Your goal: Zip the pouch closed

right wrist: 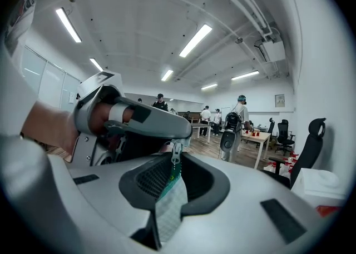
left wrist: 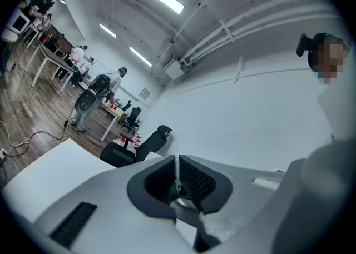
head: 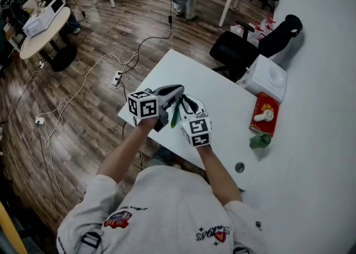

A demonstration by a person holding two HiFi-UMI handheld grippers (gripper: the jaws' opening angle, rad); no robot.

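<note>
step in hand: grip set for the zip run, both sides on, the pull itself not yet drawn along as far as i can judge

left tongs (left wrist: 177, 161): pressed together, pinching a thin edge of the pouch (left wrist: 175, 187); a sliver of white and green shows at the nip. this is my anchor end

right tongs (right wrist: 177, 148): nearly together, the zip pull (right wrist: 176, 155) upright right at the tips and apparently nipped there; checked pouch fabric with a green edge hangs from it toward 6 o'clock, down through the hollow between the pads

place: pouch is off the table (head: 219, 94), held in the air above its near corner. in the head view my left tongs come in from 9 o'clock, my right from 5 o'clock, tips almost meeting, and the green of the pouch dangles just below them toward 6 o'clock. from the right gripper view the left tongs sit at 10 o'clock, just beyond the pull

how much of the zip is open: cannot tell, teeth are hidden by the tongs

next move, my judgement: hold the left firm, draw the right away along the zip line, keeping the fabric taut so the slider does not snag

risk: pull may slip from the tips if the nip is shallow
</note>
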